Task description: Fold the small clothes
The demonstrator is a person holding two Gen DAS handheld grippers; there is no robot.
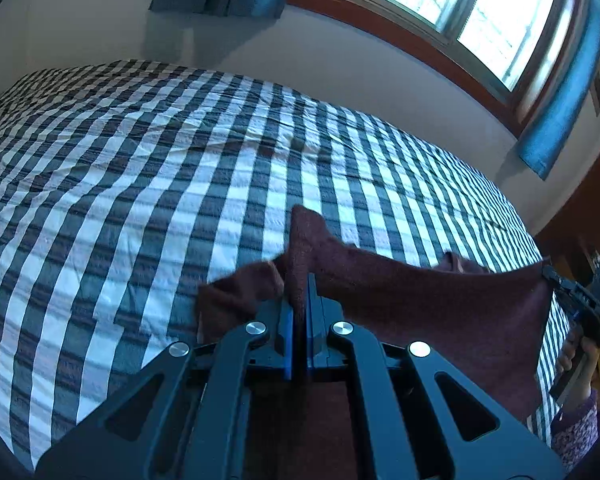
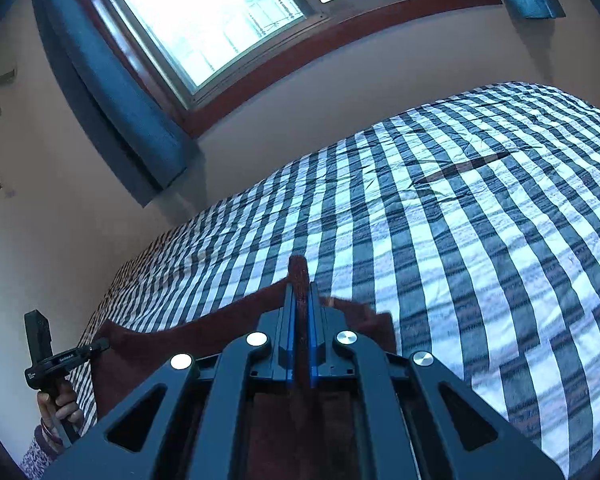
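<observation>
Checked bedspread [image 1: 140,168] beneath, 2 grippers, left gripper [image 1: 299,300] and right gripper [image 2: 300,308], clamp opposite corners of a limp maroon garment [image 1: 440,304], likely light, best held at corners.

Maroon garment [image 1: 440,300]: coarse knit cloth; checked bedsheet [image 1: 140,200]: crinkled woven cotton.

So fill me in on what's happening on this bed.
A person holds a two-finger gripper in each hand. The left gripper and the right gripper are each clamped shut on a corner of a small dark red garment, which hangs stretched between them above the checked bedspread. No fold shows in it yet. A window with blue curtains lies behind the bed.
</observation>
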